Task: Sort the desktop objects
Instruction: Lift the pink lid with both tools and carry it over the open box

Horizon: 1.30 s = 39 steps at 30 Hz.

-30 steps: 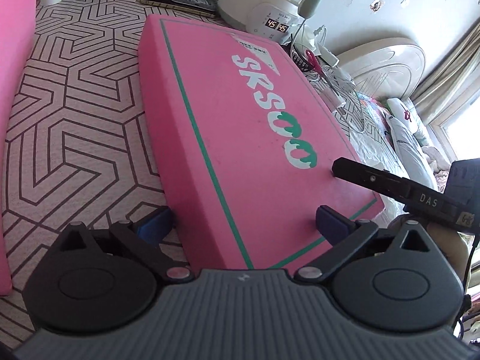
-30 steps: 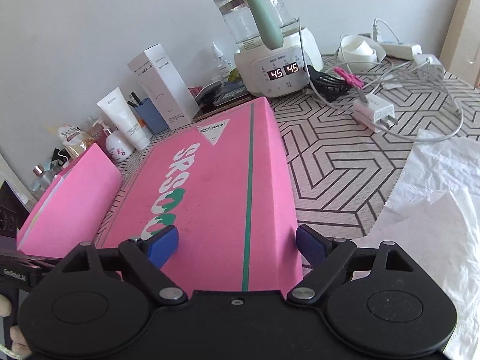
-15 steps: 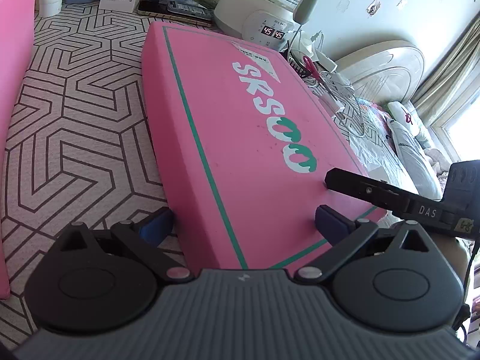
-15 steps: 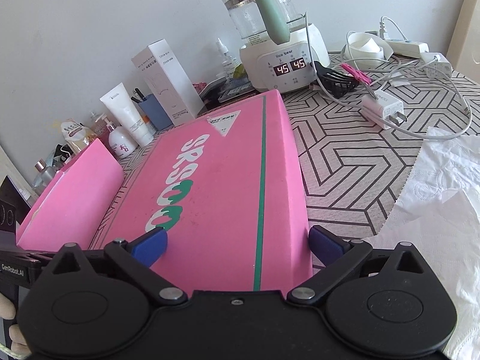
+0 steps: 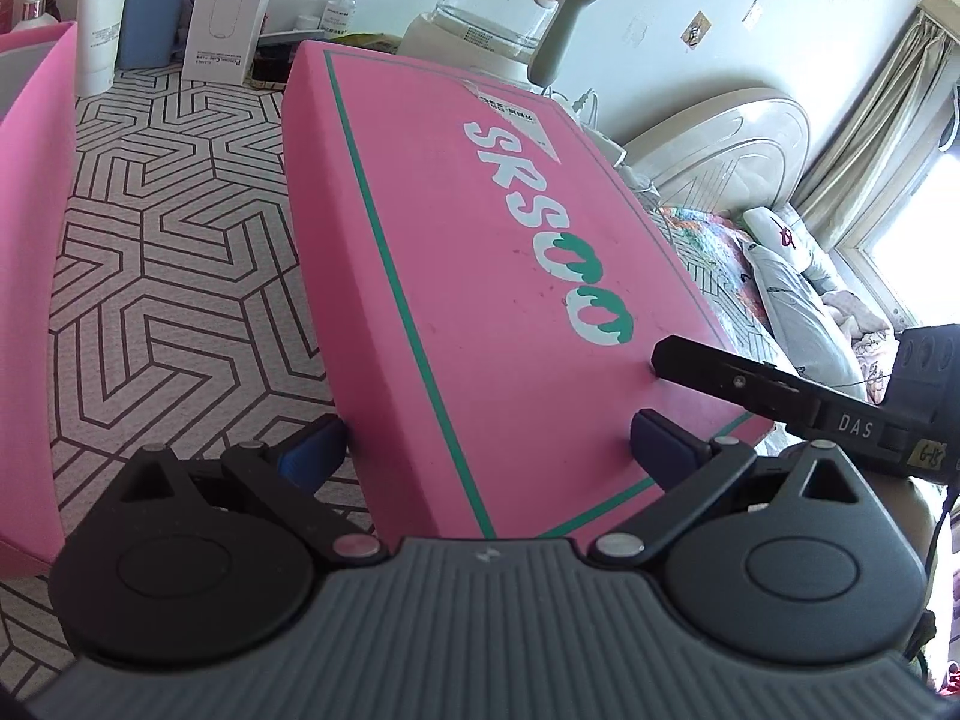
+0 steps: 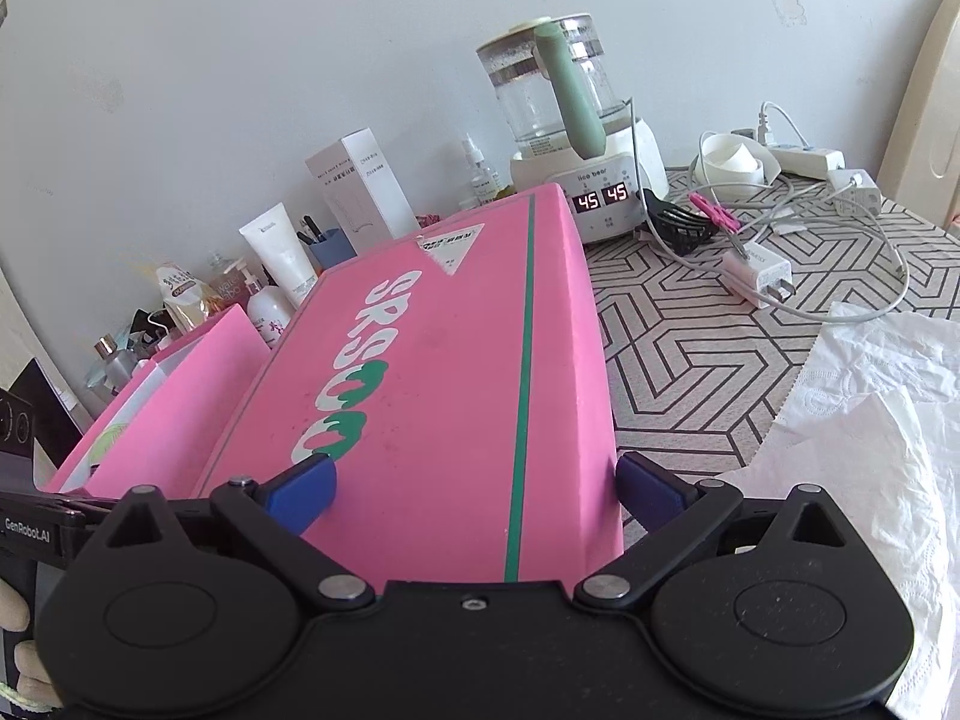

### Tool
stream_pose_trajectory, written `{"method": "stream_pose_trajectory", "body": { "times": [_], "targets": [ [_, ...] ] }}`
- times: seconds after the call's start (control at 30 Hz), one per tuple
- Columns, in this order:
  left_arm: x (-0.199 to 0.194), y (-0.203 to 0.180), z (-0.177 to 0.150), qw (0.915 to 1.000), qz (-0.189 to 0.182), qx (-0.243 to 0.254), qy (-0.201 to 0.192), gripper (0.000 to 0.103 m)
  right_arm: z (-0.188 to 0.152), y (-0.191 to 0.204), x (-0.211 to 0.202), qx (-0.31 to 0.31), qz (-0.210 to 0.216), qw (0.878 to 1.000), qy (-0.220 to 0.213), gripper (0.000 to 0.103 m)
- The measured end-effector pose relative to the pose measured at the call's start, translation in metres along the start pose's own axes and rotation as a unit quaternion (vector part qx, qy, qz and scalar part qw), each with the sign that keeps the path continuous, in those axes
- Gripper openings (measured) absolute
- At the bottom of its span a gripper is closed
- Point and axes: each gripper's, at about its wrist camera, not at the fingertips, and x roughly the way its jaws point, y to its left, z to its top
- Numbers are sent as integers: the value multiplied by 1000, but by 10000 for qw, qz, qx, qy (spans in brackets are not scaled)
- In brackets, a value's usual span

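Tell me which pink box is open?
The smaller pink box on the left, its pale inside showing. The big pink box with white letters is closed.

A large flat pink box lid (image 5: 480,276), printed with white "SRS" lettering, green-and-white rings and a thin green stripe, is tilted above the table (image 6: 720,348) with its near end raised; a triangular white label sits near its far end. To its left stands the matching open pink box base (image 6: 174,408), its pale inside showing, on the geometric black-and-white patterned tablecloth.
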Motion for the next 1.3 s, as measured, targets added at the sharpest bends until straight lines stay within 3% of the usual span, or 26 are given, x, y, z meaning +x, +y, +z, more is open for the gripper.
{"method": "stream_pose_trajectory", "body": {
  "times": [0.23, 0.4, 0.77, 0.93, 1.07, 1.3],
  "targets": [
    [-46, -4, 5, 9983, 120, 259, -499, 102, 13, 24, -11, -28, 297, 9993, -234, 102],
    [-84, 9, 9, 9963, 116, 88, -846, 102, 23, 53, -14, -163, 623, 9972, -388, 101],
    [-167, 75, -7, 9840, 770, -300, -1577, 102, 19, 137, 45, -491, 1462, 9878, -195, 101],
    [-195, 118, -9, 9794, 1078, -514, -1627, 103, 17, 180, 85, -629, 1757, 9822, 188, 101],
    [-202, 145, -4, 9777, 1117, -754, -1613, 102, 20, 208, 110, -781, 1803, 9796, 421, 101],
    [-209, 177, 3, 9772, 1234, -745, -1557, 102, 16, 228, 138, -575, 1815, 9799, 596, 101]
  ]
}}
